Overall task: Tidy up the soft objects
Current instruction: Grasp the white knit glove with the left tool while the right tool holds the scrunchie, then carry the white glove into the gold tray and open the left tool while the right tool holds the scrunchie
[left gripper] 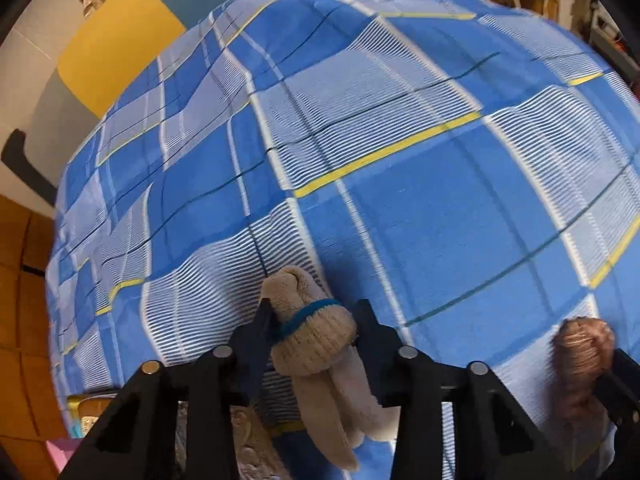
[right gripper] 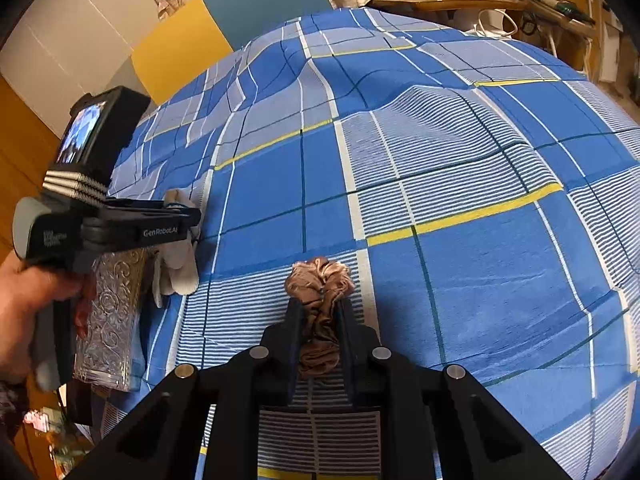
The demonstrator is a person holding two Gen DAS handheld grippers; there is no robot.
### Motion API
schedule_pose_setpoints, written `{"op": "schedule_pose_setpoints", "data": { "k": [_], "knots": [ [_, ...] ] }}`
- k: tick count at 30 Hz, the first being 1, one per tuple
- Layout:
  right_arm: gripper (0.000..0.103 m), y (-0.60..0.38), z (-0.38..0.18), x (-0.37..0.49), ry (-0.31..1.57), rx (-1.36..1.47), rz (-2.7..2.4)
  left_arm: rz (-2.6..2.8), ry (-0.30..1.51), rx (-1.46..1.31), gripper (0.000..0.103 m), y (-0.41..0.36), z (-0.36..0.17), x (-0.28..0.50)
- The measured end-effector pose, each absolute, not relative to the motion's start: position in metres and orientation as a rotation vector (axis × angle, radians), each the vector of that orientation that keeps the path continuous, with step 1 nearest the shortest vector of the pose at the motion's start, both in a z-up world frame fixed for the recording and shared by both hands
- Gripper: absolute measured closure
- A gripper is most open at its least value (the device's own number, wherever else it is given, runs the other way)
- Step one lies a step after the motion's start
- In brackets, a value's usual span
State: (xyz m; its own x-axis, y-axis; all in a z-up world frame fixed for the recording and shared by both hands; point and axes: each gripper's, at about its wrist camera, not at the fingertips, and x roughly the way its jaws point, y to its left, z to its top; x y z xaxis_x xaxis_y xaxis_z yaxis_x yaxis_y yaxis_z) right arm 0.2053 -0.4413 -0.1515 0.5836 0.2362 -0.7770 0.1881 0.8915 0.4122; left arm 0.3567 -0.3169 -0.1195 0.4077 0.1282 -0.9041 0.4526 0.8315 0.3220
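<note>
Your left gripper (left gripper: 314, 330) pinching beige sock bundle (left gripper: 316, 340), right gripper (right gripper: 320, 312) — clamped on brown scrunchie (right gripper: 320, 280), both over blue plaid bedsheet (left gripper: 420, 208).

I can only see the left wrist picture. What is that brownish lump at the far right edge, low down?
Observer: It is a bunched piece of brown silky fabric. The right gripper has its jaws shut on it, above the checked bedspread.
Operator: And who is carrying the tool with the beige sock bundle?
Observer: A person's hand holds the left gripper by its handle, seen from the side.
Operator: Is anything underneath it?
Observer: A silver embossed box sits just below it, at the bedspread's edge.
</note>
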Motion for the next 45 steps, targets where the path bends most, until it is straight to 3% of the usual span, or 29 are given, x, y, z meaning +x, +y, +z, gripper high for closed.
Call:
{"op": "schedule_pose_setpoints", "data": {
  "k": [6, 9, 12, 15, 18, 20, 21, 22, 30, 33, 37, 43, 45],
  "knots": [
    [0.085, -0.446, -0.148, 0.202, 0.947, 0.506, 0.017, -0.378, 1.085, 0.379, 0.068, -0.317, -0.091, 0.333],
    [0.085, -0.445, -0.147, 0.202, 0.944, 0.502, 0.015, -0.41, 1.106, 0.41, 0.067, -0.328, -0.097, 0.322],
    [0.085, -0.445, -0.149, 0.202, 0.955, 0.5, 0.019, -0.391, 1.151, 0.418, 0.059, -0.333, -0.112, 0.319],
    [0.082, -0.441, -0.152, 0.203, 0.963, 0.505, 0.046, -0.333, 1.173, 0.414, 0.044, -0.334, -0.123, 0.32],
    [0.055, -0.433, -0.155, 0.206, 0.974, 0.464, 0.049, -0.327, 1.233, 0.357, 0.04, -0.328, -0.133, 0.323],
    [0.05, -0.427, -0.158, 0.207, 0.976, 0.423, 0.034, -0.339, 1.277, 0.302, 0.046, -0.323, -0.142, 0.324],
    [0.048, -0.425, -0.16, 0.209, 0.976, 0.4, 0.04, -0.35, 1.263, 0.261, 0.054, -0.319, -0.14, 0.323],
    [0.047, -0.422, -0.162, 0.211, 0.97, 0.374, 0.045, -0.346, 1.249, 0.25, 0.067, -0.318, -0.138, 0.322],
    [0.045, -0.414, -0.166, 0.214, 0.929, 0.24, 0.03, -0.4, 1.108, 0.187, 0.071, -0.308, -0.091, 0.299],
    [0.045, -0.42, -0.161, 0.21, 0.916, 0.315, 0.06, -0.436, 1.032, 0.149, 0.071, -0.298, -0.059, 0.284],
    [0.03, -0.42, -0.158, 0.211, 0.903, 0.346, 0.048, -0.481, 0.955, 0.117, 0.071, -0.285, -0.021, 0.263],
    [0.03, -0.405, -0.167, 0.213, 0.893, 0.209, 0.026, -0.531, 0.909, 0.053, 0.071, -0.244, 0.011, 0.239],
    [0.035, -0.402, -0.168, 0.214, 0.891, 0.176, 0.035, -0.523, 0.897, 0.036, 0.071, -0.223, 0.021, 0.233]
  ]
}}
